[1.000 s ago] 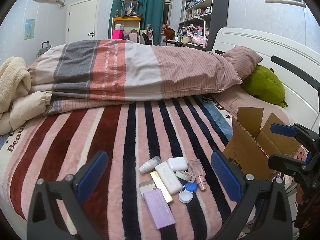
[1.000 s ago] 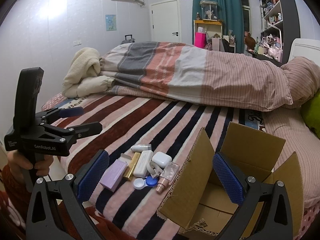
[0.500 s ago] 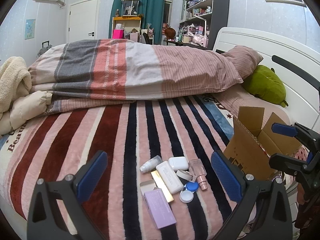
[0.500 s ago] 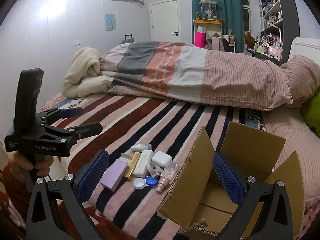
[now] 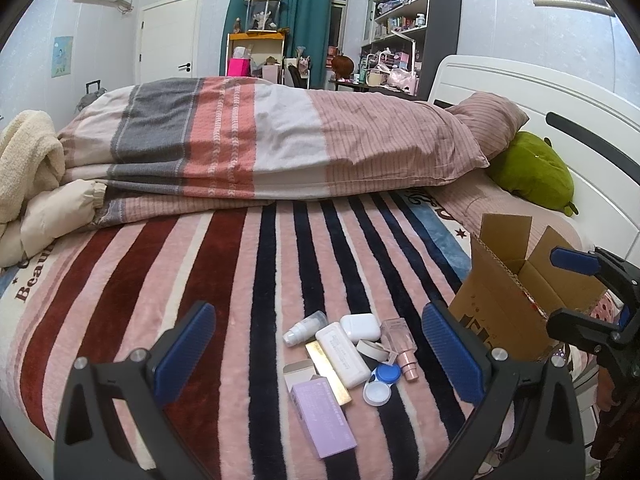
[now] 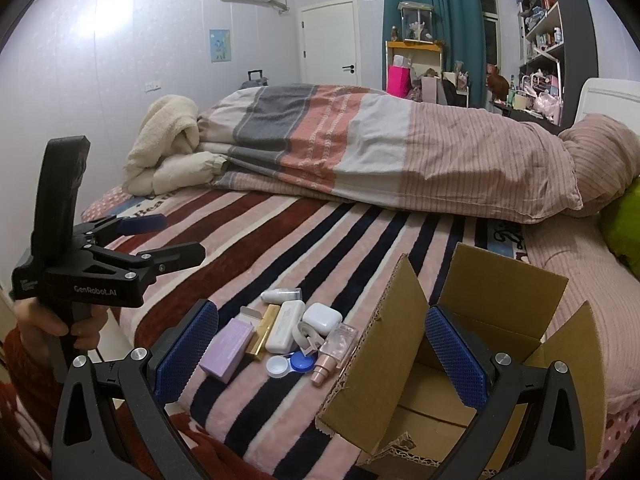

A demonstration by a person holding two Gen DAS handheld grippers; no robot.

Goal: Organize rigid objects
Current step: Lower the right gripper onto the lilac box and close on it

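Both tools wide open, empty: left tool, right tool hover over bed. Cardboard box open at bed edge. Small items just left of it: purple box, white case, earbud case.

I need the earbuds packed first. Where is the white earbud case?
On the striped blanket, the earbud case lies between the white box and the clear bottle.
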